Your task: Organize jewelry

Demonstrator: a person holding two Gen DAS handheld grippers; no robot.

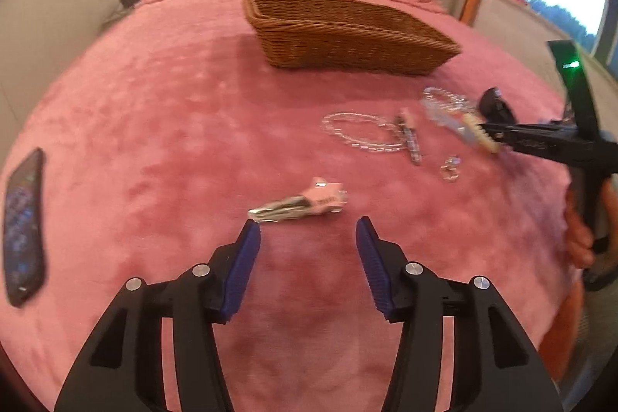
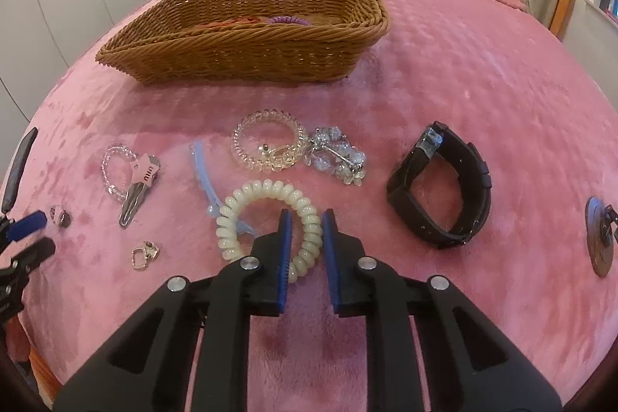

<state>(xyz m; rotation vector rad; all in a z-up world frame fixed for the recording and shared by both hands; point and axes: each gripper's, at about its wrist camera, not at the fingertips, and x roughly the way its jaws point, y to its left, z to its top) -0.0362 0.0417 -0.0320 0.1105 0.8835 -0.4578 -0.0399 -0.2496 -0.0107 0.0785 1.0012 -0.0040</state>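
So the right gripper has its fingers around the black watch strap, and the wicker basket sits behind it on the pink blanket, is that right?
Not quite. The right gripper has its fingers around the cream spiral hair tie, not the black watch strap, which lies untouched off to its right. The wicker basket does sit behind on the pink blanket. The right wrist view shows this.

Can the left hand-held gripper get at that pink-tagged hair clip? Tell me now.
Probably yes. The left hand-held gripper stands open just short of the pink-tagged hair clip, with only bare pink blanket between them and nothing on top of the clip.
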